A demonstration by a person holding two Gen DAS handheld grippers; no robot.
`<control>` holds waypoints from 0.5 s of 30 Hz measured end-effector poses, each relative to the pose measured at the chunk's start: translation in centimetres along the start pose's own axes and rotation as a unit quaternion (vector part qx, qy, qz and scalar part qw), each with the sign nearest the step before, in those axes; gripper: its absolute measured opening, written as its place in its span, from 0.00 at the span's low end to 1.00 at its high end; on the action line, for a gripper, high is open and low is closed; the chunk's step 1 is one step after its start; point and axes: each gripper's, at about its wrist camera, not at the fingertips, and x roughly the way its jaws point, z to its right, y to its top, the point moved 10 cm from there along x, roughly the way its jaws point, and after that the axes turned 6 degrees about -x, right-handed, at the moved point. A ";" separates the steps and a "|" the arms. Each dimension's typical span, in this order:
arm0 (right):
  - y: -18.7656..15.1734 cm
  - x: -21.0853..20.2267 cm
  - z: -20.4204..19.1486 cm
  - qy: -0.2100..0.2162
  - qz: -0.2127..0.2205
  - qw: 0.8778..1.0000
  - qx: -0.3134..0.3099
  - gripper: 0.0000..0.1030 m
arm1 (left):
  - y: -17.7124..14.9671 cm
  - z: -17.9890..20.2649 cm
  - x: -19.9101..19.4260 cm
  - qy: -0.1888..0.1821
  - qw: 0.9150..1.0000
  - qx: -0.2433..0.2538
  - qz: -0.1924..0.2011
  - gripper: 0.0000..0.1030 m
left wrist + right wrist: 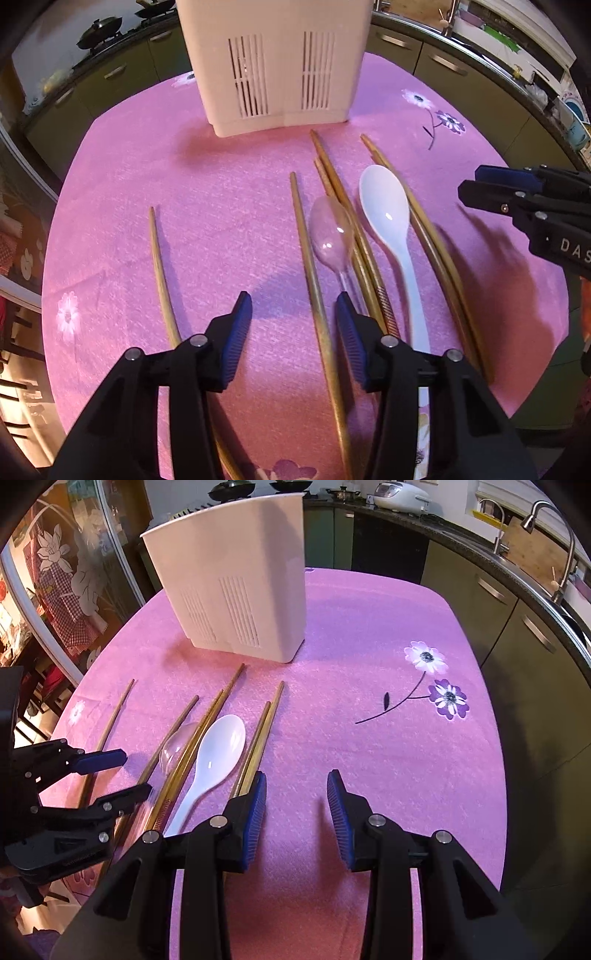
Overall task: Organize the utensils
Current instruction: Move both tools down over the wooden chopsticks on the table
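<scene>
Left gripper (293, 306) fingers spread, empty; right gripper (296, 782) likewise, casing reads "DAS".

The only readable lettering is "DAS" in pale capitals, cut off by the picture's edge, on the black plastic body of the right gripper (469, 186) as seen from the left wrist view. Embossed marks on the black body of the left gripper (136, 773) are too faint to read.
</scene>
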 end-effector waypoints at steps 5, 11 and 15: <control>0.2 1.3 -0.6 0.008 -0.016 1.000 -0.009 0.34 | -0.3 -2.2 -0.4 0.013 1.000 -0.012 -0.005 0.35; 0.3 2.6 -1.5 0.010 -0.023 1.000 -0.010 0.31 | -0.4 -2.6 -0.4 0.010 1.000 -0.014 0.002 0.35; 0.5 3.3 -1.4 -0.010 -0.030 0.999 -0.018 0.31 | -0.1 -2.4 -0.3 0.005 1.000 -0.013 0.002 0.35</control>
